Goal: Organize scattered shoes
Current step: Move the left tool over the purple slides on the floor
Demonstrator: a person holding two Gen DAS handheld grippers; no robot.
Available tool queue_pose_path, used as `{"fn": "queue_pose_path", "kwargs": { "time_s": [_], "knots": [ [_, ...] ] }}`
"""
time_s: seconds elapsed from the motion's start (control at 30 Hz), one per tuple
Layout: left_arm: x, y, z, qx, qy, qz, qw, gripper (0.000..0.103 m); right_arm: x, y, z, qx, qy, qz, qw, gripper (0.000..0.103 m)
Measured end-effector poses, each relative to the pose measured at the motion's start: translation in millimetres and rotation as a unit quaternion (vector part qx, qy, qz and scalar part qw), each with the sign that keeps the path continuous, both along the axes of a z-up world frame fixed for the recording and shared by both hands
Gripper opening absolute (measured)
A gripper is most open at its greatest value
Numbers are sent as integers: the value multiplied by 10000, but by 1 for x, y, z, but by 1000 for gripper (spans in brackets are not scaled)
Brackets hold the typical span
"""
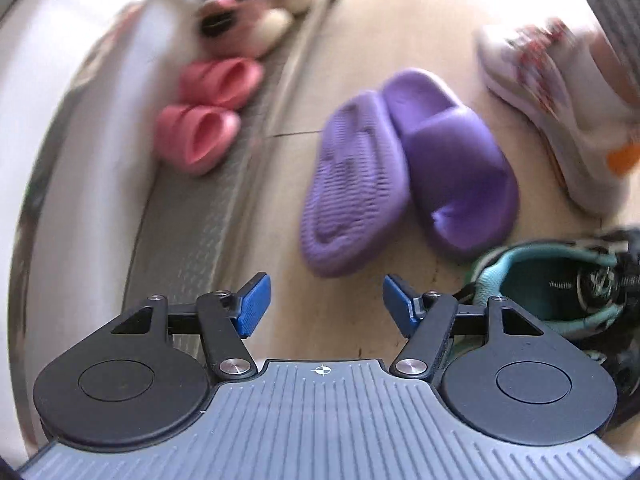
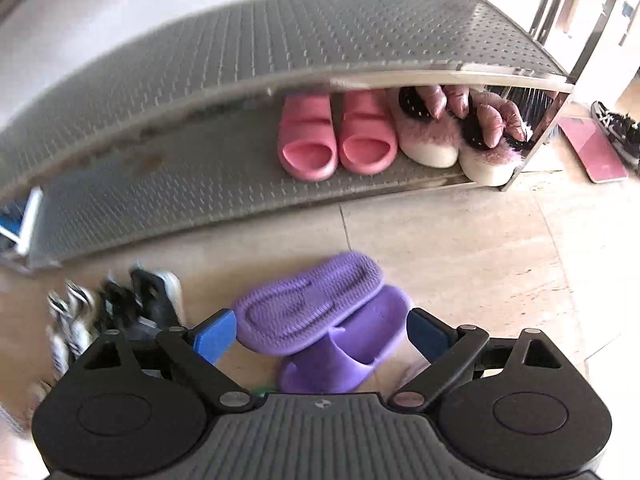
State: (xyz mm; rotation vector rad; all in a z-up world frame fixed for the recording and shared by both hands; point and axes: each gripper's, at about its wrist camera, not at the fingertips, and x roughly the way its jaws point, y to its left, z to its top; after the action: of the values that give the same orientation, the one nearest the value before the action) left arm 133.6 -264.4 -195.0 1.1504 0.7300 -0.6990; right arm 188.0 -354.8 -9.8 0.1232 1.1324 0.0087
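Two purple slides lie on the tiled floor: one flipped sole-up point(image 1: 352, 188) point(image 2: 308, 300), leaning on the upright one point(image 1: 452, 160) point(image 2: 344, 348). My left gripper point(image 1: 326, 306) is open just short of them, nothing between its blue pads. My right gripper point(image 2: 320, 340) is open too, its fingers on either side of the purple pair from above. On the metal rack's lower shelf point(image 2: 180, 184) stand pink slides point(image 2: 336, 136) point(image 1: 208, 116) and fluffy pink slippers point(image 2: 460, 132) point(image 1: 248, 8).
A teal-lined sneaker point(image 1: 552, 284) lies right of my left gripper. A white sneaker with red laces point(image 1: 560, 108) sits beyond. Dark sneakers point(image 2: 120, 308) lie left of the purple pair. A pink scale point(image 2: 592, 152) and black shoes point(image 2: 616, 128) are right of the rack.
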Motion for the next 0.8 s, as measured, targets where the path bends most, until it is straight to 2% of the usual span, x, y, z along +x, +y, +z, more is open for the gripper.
{"fn": "queue_pose_path", "kwargs": {
  "time_s": [0.13,0.23,0.4,0.5,0.53,0.67,0.73,0.8],
  "knots": [
    [-9,-8,-27,471,-284,-903,9944,71,-8,11,15,-8,-308,231,9993,94],
    [-11,-17,-40,705,-385,-1288,9884,71,-13,18,20,-3,-419,376,9984,95],
    [4,-36,-52,708,-172,-980,9925,71,-9,10,18,136,-361,194,9991,95],
    [11,-42,-56,708,55,-874,9936,59,-5,5,15,155,-247,98,9995,95],
    [14,-42,-56,696,124,-877,9936,60,-4,2,12,149,-159,83,9997,95],
    [22,-42,-54,666,250,-863,9937,65,0,-6,3,-45,206,211,9996,95],
    [25,-43,-53,652,306,-855,9937,60,0,-8,0,-240,305,260,9989,95],
    [29,-43,-52,638,363,-847,9937,60,-1,-8,-3,-370,358,318,9982,95]
  ]
}}
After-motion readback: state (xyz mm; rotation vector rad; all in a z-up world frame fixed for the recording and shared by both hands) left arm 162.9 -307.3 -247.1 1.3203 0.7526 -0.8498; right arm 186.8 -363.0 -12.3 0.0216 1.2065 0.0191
